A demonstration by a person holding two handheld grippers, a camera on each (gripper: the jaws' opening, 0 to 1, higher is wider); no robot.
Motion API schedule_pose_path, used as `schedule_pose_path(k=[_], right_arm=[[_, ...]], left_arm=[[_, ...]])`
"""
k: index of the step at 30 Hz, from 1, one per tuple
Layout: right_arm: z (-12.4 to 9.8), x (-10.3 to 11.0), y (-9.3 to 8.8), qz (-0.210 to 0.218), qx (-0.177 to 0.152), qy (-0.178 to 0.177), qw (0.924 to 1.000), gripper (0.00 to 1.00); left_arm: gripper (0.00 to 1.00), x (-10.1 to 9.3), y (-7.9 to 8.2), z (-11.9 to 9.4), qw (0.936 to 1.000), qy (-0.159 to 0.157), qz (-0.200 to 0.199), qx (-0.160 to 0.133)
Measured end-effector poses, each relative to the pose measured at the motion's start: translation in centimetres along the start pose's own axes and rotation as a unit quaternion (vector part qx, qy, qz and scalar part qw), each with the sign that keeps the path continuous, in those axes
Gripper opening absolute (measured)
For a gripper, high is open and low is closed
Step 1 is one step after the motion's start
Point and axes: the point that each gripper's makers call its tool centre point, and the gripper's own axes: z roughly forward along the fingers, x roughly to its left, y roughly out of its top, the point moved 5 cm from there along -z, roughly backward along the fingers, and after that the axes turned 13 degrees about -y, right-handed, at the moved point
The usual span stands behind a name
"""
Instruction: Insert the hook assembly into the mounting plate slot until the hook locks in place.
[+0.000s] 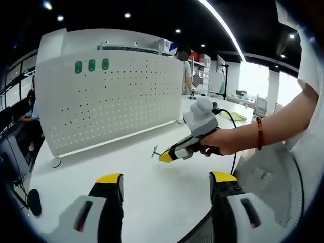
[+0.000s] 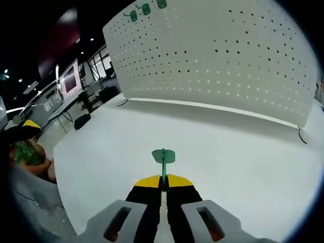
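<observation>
At 10 o'clock stands the pegboard (image 1: 109, 98), 3 green hooks (image 1: 91, 65) already seated. The left tool (image 1: 164, 185) waits spread over the bench (image 1: 152, 192). The right tool (image 2: 163, 183) pinches the hook (image 2: 163, 158), stem forward, presumably for insertion.

A white table (image 1: 147, 187) filled the lower middle of the left gripper view. Ceiling lights (image 1: 126, 15) dotted the dark upper left. Monitors (image 2: 68, 81) and desks stood at the left of the right gripper view, with a mesh chair back (image 1: 268, 177) lower right.
</observation>
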Motion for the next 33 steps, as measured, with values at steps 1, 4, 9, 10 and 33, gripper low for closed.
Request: schedule_pose_path(k=[1,4,9,10,33], right_arm=[[-0.3,0.2,0.2,-0.004,-0.006,0.003,1.0,0.01],[-0.6,0.7,0.6,-0.036,-0.016,0.01,0.9992,0.01],[-1.4,1.3,0.5,-0.032,-0.022,0.014,0.9991,0.01],[-1.6,1.5,0.5,-0.037,-0.023,0.016,0.9989,0.01],[-6.6,4.5,0.8,-0.052,-0.067,0.049,0.9952,0.01]], left_arm=[[0.7,0.0,0.0,0.0,1.0,0.0,0.0,-0.001],[0.7,0.0,0.1,0.0,1.0,0.002,0.002,-0.001],[0.7,-0.3,0.3,0.1,1.0,0.001,0.005,-0.001],[0.69,-0.3,0.4,0.1,1.0,0.0,0.006,-0.001],[0.53,-1.6,1.1,0.5,0.9997,-0.024,0.01,-0.003]])
